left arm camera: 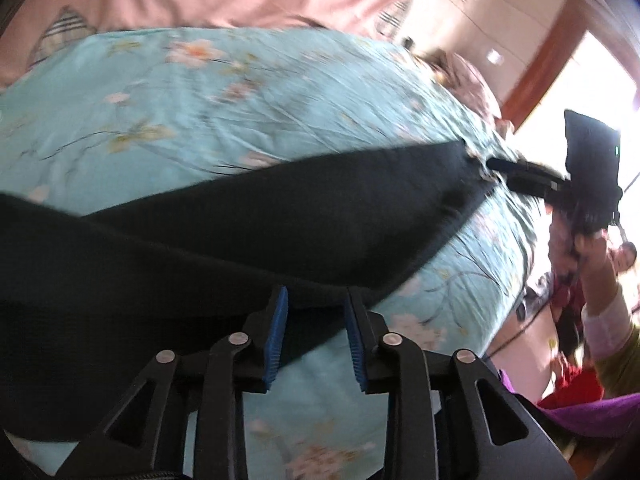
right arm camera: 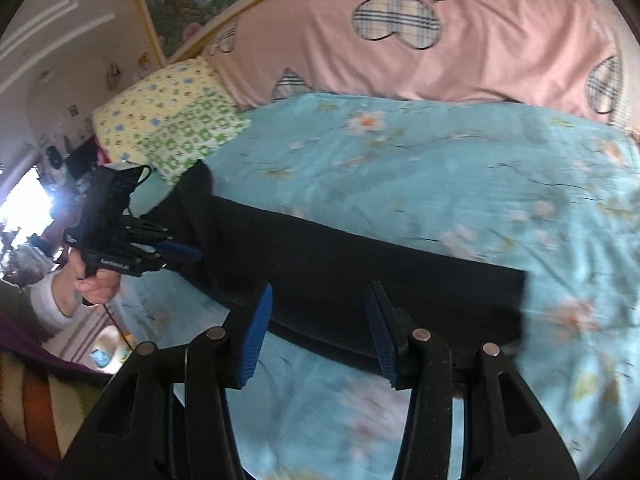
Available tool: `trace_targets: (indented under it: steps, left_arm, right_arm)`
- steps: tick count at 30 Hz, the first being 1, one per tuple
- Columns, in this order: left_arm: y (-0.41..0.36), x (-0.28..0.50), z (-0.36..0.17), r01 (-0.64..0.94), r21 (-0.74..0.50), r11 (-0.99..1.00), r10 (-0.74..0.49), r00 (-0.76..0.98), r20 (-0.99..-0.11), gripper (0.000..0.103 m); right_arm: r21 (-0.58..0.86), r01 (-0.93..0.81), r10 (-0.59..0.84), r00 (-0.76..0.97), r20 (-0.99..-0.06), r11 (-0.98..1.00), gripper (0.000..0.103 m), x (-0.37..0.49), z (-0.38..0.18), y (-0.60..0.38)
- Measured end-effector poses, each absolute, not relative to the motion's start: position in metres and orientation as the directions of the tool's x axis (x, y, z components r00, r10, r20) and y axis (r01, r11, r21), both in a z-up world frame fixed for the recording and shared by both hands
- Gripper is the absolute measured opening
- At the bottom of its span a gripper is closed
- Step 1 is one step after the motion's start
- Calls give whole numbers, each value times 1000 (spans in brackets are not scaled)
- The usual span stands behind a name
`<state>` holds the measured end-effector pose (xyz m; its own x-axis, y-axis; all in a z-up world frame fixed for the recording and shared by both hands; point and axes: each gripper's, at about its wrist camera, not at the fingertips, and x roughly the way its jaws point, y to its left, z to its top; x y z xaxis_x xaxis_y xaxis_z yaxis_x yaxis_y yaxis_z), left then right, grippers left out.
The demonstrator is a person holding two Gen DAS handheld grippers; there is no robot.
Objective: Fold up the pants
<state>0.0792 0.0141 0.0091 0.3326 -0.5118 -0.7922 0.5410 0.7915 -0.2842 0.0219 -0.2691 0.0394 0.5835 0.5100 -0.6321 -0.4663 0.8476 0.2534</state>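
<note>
Black pants (left arm camera: 240,216) lie stretched across a light blue floral bedspread (left arm camera: 200,92). My left gripper (left arm camera: 316,304) is open, its blue pads just at the near edge of the pants' wide end. In the right wrist view the left gripper (right arm camera: 188,254) reaches the pants (right arm camera: 360,272) at their raised left end. My right gripper (right arm camera: 320,304) is open, its pads over the near edge of the pants. It shows in the left wrist view (left arm camera: 496,166) at the pants' far narrow end.
A pink quilt with plaid hearts (right arm camera: 420,48) lies along the back of the bed. A yellow-green flowered pillow (right arm camera: 168,120) sits at the back left. The bed edge (left arm camera: 516,292) drops off at the right, with a bright window beyond.
</note>
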Motion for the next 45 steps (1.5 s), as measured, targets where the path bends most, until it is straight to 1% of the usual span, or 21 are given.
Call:
trace_targets:
  steps: [1,6,10,13,17,20,21,22,27,30,32,36,38,39,40,41,42,43,45]
  left_arm:
    - [26,82,12,517,-286,807,-505,351,-788,37]
    - [80,93,22,413,-298,860,-472,425,-772,38]
    - [127,105,30,317,-301,899,-426,479,-767,43]
    - [157,116,32,232,-306,923,-383,503,-775,44]
    - [187,137,35,103,-320,942,-327,497,-804,53]
    - [196,164,39,21,-338,941,-310,455,-835,54]
    - [196,172,40,4,-334,942,-302,439,-846,56]
    - [195,178,41,-12,-327,945,-291,427,-856,61]
    - [185,240,35,-133,-236,963,-189,293,-937,64]
    - [177,269,25,-192,-189,963,-151,198,-968,65]
    - [171,279,19,-208,-143,968,-112,158,-981,65]
    - [160,293,4,-214,-15,977,6,94,-996,64]
    - [155,296,-5,-206,21,978,37,73,-997,62]
    - [154,297,-8,-206,27,978,41,63,-997,57]
    - [152,297,-11,-205,29,978,42,59,-997,44]
    - [150,296,-14,-199,34,979,46,52,-998,36]
    - [149,294,-17,-193,35,981,45,46,-998,20]
    - [147,293,-19,-189,34,981,44,46,-998,13]
    - [148,284,-17,-178,44,983,60,87,-994,8]
  right_arm:
    - [265,-475,524,574,-629,839,50,25,37,-257]
    - [304,-534,589,512,-626,789,50,41,26,-209]
    - [335,-573,633,464,-620,748,50,55,21,-175]
    - [347,-595,653,433,-621,725,50,64,20,-154]
    - [358,-620,674,400,-621,698,50,79,18,-130]
    - [375,-626,684,369,-629,684,50,92,14,-115]
    - [377,-629,684,359,-635,680,50,95,13,-110]
    - [374,-636,684,348,-641,675,50,98,11,-103]
    - [369,-668,685,295,-667,646,50,108,3,-81]
    - [359,-679,673,272,-688,641,50,114,-4,-72]
    - [357,-686,670,258,-696,634,50,117,-8,-68]
    - [358,-701,668,226,-710,617,50,122,-16,-59]
    - [358,-708,670,216,-710,609,50,122,-19,-57]
    - [360,-710,671,212,-710,606,50,122,-21,-56]
    - [366,-711,676,206,-708,601,50,122,-22,-55]
    - [373,-712,681,201,-704,595,50,122,-24,-55]
    - [377,-714,686,198,-701,591,50,121,-24,-55]
    - [378,-717,688,194,-699,586,49,120,-25,-54]
    - [372,-726,690,193,-697,579,37,119,-26,-51]
